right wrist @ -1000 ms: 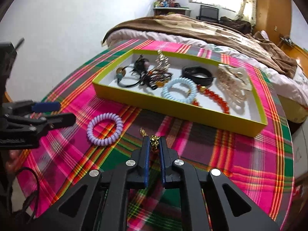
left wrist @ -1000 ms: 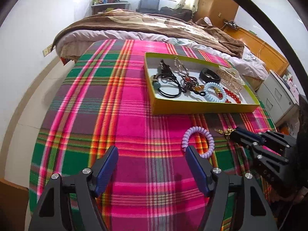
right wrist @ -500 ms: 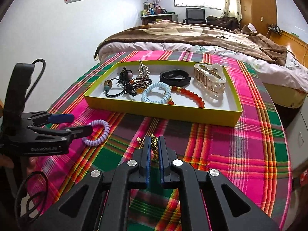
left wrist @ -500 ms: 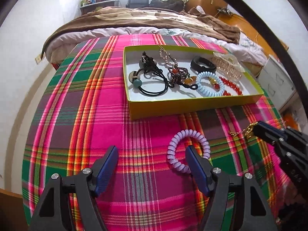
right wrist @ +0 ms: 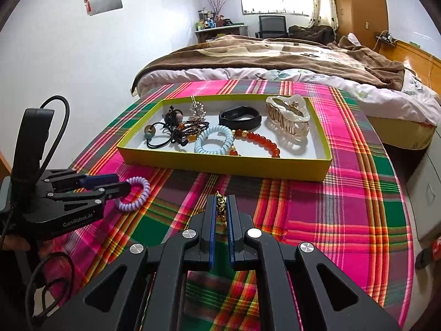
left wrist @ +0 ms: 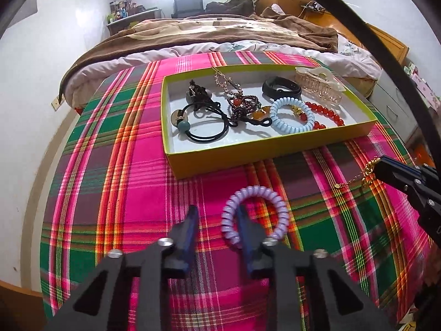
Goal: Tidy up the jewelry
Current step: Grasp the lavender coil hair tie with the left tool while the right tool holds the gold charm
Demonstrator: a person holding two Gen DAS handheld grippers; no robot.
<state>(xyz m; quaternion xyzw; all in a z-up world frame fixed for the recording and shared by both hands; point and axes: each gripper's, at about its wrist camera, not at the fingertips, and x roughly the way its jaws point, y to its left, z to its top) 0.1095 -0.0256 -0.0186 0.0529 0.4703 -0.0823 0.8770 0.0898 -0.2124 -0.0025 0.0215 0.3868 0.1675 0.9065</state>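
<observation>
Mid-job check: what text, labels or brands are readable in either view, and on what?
"GenRobot.AI": white lettering on the black body of the left claw, right wrist view.
Bottles on the far shelf: labels too small to read.
Nothing else legible.

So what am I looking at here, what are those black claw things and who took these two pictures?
They are two hand-held grippers, one in each of a person's hands, each carrying its own camera looking out along its jaws. One picture comes from the left gripper, the other from the right gripper. Both are over a plaid cloth with a yellow tray of jewelry. The left jaws are open around one side of a purple coil bracelet lying on the cloth. The right jaws are shut on a gold chain.
</observation>
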